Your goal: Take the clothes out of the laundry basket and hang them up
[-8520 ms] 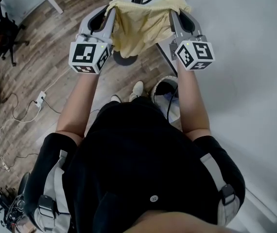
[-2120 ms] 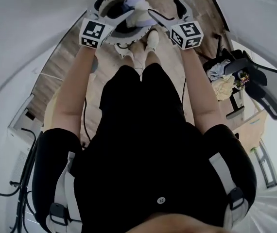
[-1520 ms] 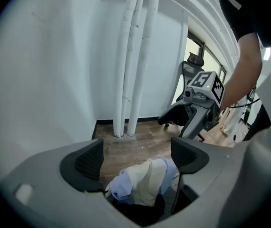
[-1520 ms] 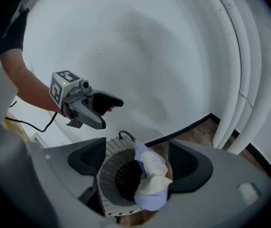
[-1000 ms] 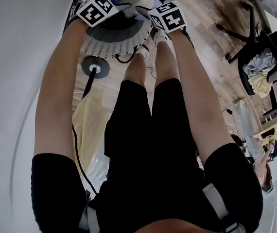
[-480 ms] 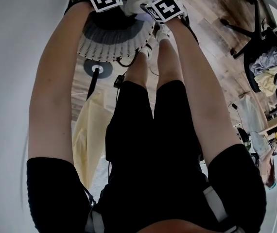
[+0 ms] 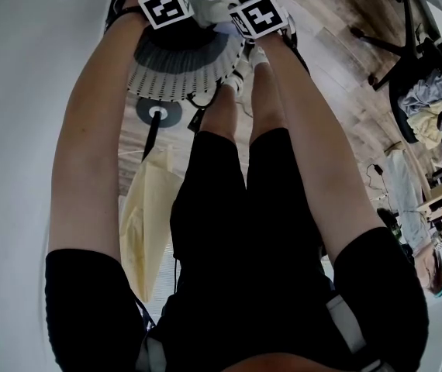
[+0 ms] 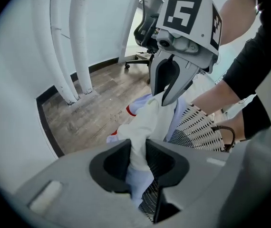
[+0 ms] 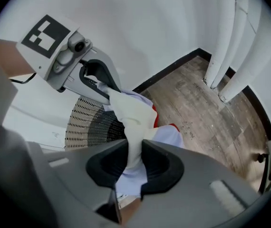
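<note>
Garment (image 8: 150,122): white is shown, with pale lavender panels and red trim.
Laundry basket (image 8: 199,129): white, patterned by rows of small perforations.
Floor (image 8: 97,108): grey-brown wood grain is displayed.
Hanging cloth (image 7: 147,223): pale yellow, unpatterned.

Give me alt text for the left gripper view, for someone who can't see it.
The left gripper pinches a fold of a white garment over a perforated laundry basket. Facing it, the right gripper pinches the same garment. Both grippers' fingers have just been closing; wood floor lies beyond.
</note>
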Action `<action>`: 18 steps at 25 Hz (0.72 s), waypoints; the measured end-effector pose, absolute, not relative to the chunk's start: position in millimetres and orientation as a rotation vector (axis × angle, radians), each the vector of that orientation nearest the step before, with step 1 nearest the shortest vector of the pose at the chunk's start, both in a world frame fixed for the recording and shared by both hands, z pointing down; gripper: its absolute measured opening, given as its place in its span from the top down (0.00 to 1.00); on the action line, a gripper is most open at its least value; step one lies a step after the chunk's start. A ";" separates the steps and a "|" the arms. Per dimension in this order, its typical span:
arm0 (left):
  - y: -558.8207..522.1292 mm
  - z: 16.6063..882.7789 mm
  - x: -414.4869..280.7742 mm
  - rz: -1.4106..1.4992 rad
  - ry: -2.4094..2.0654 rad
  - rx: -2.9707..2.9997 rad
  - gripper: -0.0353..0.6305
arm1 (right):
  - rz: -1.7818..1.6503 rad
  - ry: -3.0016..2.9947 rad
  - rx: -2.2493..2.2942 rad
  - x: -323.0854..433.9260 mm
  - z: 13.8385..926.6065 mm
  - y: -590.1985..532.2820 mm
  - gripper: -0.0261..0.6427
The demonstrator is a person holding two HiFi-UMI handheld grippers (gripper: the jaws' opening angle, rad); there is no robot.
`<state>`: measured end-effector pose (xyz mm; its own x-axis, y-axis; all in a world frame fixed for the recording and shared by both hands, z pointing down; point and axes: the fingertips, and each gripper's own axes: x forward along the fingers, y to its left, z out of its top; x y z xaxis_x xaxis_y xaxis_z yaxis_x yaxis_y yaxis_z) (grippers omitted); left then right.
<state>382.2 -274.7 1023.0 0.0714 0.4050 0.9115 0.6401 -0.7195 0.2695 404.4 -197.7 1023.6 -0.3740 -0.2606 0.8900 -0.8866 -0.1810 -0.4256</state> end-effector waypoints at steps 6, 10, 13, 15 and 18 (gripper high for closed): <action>-281.9 1005.2 381.9 -1.676 -0.914 -2.259 0.90 | 1.530 -1.539 1.482 408.2 1000.6 -194.3 0.91; -289.3 988.0 383.5 -1.669 -0.752 -2.416 0.91 | 1.460 -1.570 1.549 409.7 988.5 -199.3 0.91; -293.3 973.3 378.5 -1.646 -0.604 -2.538 0.91 | 1.395 -1.568 1.607 413.8 970.8 -201.1 0.91; -292.9 959.7 375.0 -1.624 -0.524 -2.630 0.91 | 1.357 -1.576 1.653 415.1 956.4 -204.2 0.91; -292.1 932.8 370.0 -1.575 -0.414 -2.755 0.91 | 1.294 -1.608 1.724 414.7 931.3 -210.1 0.91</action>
<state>370.0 -292.1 932.8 0.4825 0.2517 0.8389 0.1935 -0.9648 0.1781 414.7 -210.1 931.3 -0.1188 -0.5177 0.8473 -0.9383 -0.2207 -0.2664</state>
